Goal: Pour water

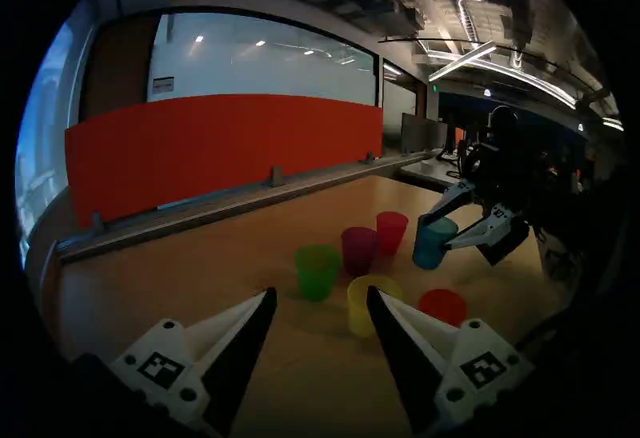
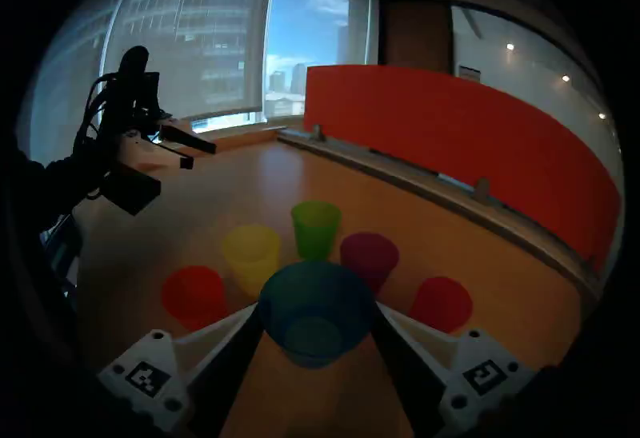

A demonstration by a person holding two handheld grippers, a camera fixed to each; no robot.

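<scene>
The blue cup [image 2: 316, 318], lower centre of the right gripper view, is smooth translucent plastic, as are the green cup [image 2: 315, 228], yellow cup [image 2: 251, 252] and purple cup [image 2: 369, 256] above it. The table [image 2: 464, 254] looks like wood with a smooth, faintly glossy finish. The red partition [image 1: 224, 146], left of centre in the left gripper view, is matt. The fingers [image 1: 200, 350] of the left gripper [image 1: 320, 294] are matt white plastic with black inner faces.

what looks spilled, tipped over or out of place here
No spill shows. The green cup, purple cup, yellow cup and two red cups stand upright on the wooden table. The blue cup alone is tilted, gripped in the right tongs.
</scene>
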